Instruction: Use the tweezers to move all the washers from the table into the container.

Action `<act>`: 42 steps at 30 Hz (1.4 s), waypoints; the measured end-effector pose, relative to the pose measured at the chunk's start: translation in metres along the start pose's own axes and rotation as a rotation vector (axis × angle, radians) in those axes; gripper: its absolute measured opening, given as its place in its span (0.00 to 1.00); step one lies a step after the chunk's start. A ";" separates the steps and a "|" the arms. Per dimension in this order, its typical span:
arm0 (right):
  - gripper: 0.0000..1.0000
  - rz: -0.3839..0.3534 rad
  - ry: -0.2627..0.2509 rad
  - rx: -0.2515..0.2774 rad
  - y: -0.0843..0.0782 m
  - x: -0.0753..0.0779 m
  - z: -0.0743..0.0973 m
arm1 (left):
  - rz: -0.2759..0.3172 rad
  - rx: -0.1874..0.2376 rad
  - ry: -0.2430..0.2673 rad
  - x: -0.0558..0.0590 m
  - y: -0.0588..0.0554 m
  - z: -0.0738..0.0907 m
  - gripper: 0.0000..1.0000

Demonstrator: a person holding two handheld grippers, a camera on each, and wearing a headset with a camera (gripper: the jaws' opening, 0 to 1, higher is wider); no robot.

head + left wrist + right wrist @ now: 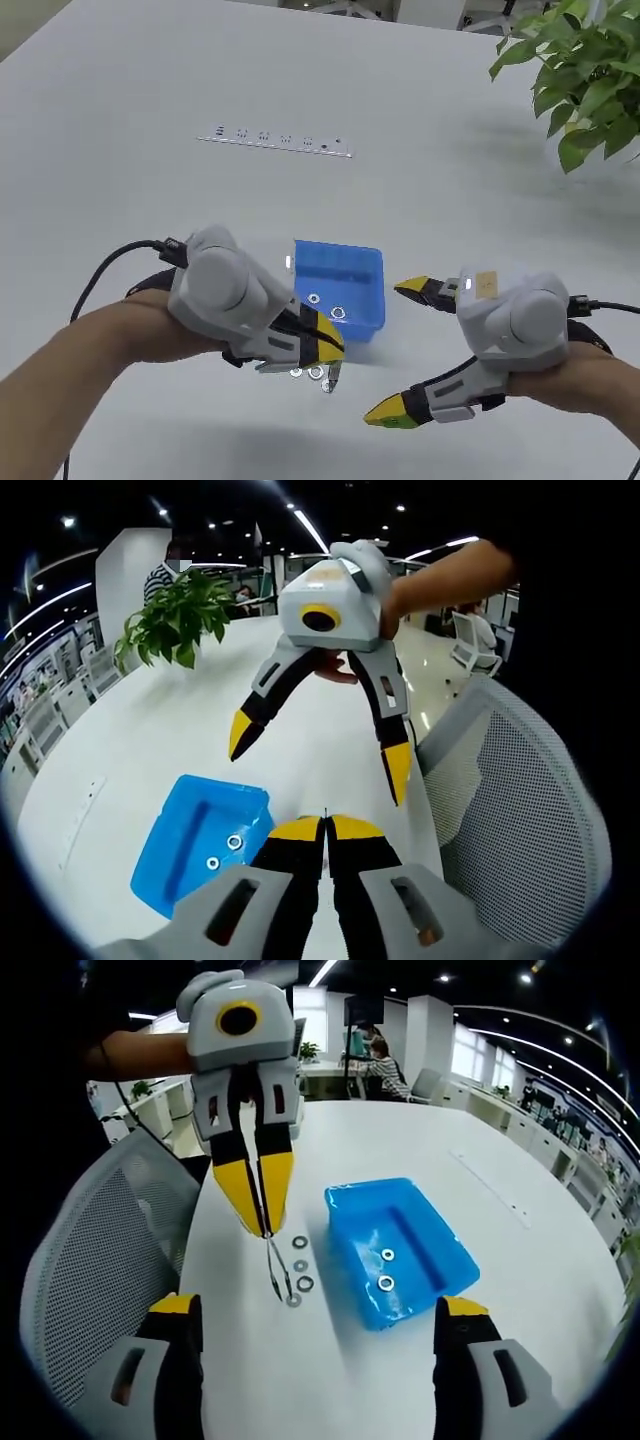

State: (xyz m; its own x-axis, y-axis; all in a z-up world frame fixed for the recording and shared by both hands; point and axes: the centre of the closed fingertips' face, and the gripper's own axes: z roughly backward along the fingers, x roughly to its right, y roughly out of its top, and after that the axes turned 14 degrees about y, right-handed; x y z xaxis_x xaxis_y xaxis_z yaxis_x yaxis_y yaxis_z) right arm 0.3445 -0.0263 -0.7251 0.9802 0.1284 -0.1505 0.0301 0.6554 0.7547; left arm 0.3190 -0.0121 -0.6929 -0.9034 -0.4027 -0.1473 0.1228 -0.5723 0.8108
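My left gripper (330, 337) is shut on thin metal tweezers (329, 379), whose tips point down at several washers (306, 373) on the white table just in front of the blue container (345, 265). Two washers (326, 306) lie inside the container. The right gripper view shows the tweezers (278, 1268) spread over the table washers (300, 1265), one tip near the lowest washer (293, 1300). My right gripper (398, 350) is open and holds nothing, to the right of the container. In the left gripper view the jaws (326, 826) meet on the tweezers, with the right gripper (318, 763) open ahead.
A power strip (275, 140) is set into the table farther back. A potted plant (585, 70) stands at the far right corner. A mesh office chair (95, 1260) sits at the table's near edge. People sit at desks in the background.
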 end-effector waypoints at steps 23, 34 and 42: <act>0.84 0.011 0.043 -0.012 -0.002 -0.010 -0.009 | 0.009 0.008 0.000 -0.002 -0.003 -0.002 0.05; 0.64 0.044 0.098 -0.037 0.003 -0.016 -0.022 | 0.015 -0.004 -0.001 -0.002 -0.005 -0.001 0.05; 0.47 0.073 0.141 -0.043 0.009 -0.020 -0.030 | 0.004 -0.012 -0.006 -0.001 -0.006 -0.002 0.05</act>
State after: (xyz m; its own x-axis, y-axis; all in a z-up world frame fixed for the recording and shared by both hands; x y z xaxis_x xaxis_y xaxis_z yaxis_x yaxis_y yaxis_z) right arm 0.3197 -0.0009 -0.7349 0.9424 0.2778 -0.1863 -0.0518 0.6715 0.7392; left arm 0.3202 -0.0095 -0.6982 -0.9053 -0.4009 -0.1402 0.1318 -0.5790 0.8046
